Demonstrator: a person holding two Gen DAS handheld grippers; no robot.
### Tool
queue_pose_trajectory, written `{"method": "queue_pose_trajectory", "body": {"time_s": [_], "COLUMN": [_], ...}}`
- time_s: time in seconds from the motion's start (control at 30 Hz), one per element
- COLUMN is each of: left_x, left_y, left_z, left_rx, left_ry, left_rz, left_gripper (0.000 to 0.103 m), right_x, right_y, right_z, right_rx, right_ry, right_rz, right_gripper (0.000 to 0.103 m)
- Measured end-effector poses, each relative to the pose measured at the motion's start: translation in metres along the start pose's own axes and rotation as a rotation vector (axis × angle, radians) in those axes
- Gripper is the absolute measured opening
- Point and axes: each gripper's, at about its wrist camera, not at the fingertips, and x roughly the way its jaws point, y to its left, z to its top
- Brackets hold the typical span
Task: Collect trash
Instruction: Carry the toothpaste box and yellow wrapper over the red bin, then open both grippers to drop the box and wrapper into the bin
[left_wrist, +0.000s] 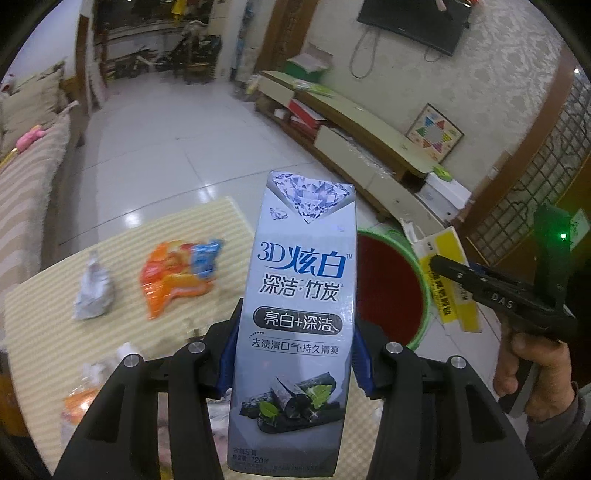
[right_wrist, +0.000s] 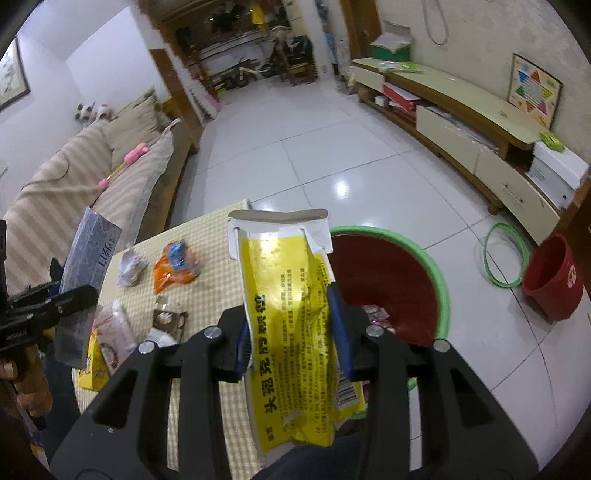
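Your left hand-held gripper (left_wrist: 293, 354) is clamped on the grey toothpaste box (left_wrist: 299, 314); your right hand-held gripper (right_wrist: 291, 332) pinches the torn yellow box (right_wrist: 295, 325). Ahead lie counter (left_wrist: 207, 221) wrappers (left_wrist: 177, 273) and the red basin (right_wrist: 388, 284), on the floor.

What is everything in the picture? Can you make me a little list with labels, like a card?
left gripper: shut on the grey toothpaste box, held upright
right gripper: shut on the torn yellow box
basin: red inside, green rim, on the floor beside the table; a few small wrappers in it
table: checked cloth
still on table: orange wrapper, crumpled silver wrapper, other scraps
red bucket: on the floor, farther right
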Motion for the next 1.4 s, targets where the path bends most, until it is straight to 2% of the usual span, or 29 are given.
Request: {"method": "queue_pose_trajectory", "body": {"time_s": [0.3, 0.47, 0.63, 0.87, 0.9, 0.93, 0.97, 1.0, 1.03, 1.07, 1.2, 1.4], "left_x": [0.055, 0.088, 0.115, 0.126, 0.126, 0.127, 0.126, 0.124, 0.122, 0.119, 0.11, 0.091], "left_y": [-0.041, -0.053, -0.058, -0.072, -0.073, -0.075, -0.074, -0.074, -0.073, -0.073, -0.066, -0.049], "left_z": [0.018, 0.022, 0.021, 0.029, 0.031, 0.033, 0.034, 0.035, 0.035, 0.035, 0.039, 0.037], "left_rx": [-0.026, -0.074, -0.128, -0.116, -0.117, -0.119, -0.122, -0.125, -0.125, -0.122, -0.119, -0.132], "left_ry": [0.047, 0.091, 0.127, 0.116, 0.111, 0.108, 0.103, 0.087, 0.072, 0.052, 0.029, 0.01], "left_rz": [-0.112, -0.16, -0.187, -0.178, -0.175, -0.176, -0.179, -0.177, -0.169, -0.153, -0.135, -0.095], "left_gripper": [0.047, 0.047, 0.047, 0.048, 0.049, 0.062, 0.071, 0.085, 0.092, 0.094, 0.095, 0.095], "right_x": [0.016, 0.027, 0.034, 0.038, 0.039, 0.04, 0.04, 0.04, 0.037, 0.036, 0.033, 0.026], "right_y": [-0.041, -0.058, -0.067, -0.07, -0.07, -0.069, -0.069, -0.069, -0.069, -0.068, -0.068, -0.06], "right_z": [0.004, 0.001, -0.003, 0.0, 0.001, 0.002, 0.003, 0.004, 0.004, 0.003, 0.004, 0.003], "right_rx": [0.077, 0.123, 0.147, 0.154, 0.151, 0.147, 0.144, 0.146, 0.146, 0.143, 0.134, 0.106], "right_ry": [0.005, 0.015, 0.024, 0.018, 0.019, 0.019, 0.021, 0.015, 0.003, 0.0, -0.007, -0.013], "right_rz": [-0.01, -0.002, 0.004, 0.018, 0.02, 0.021, 0.017, 0.009, -0.003, -0.007, -0.026, -0.053], "right_gripper": [0.036, 0.036, 0.036, 0.036, 0.037, 0.037, 0.046, 0.062, 0.068, 0.075, 0.086, 0.098]}}
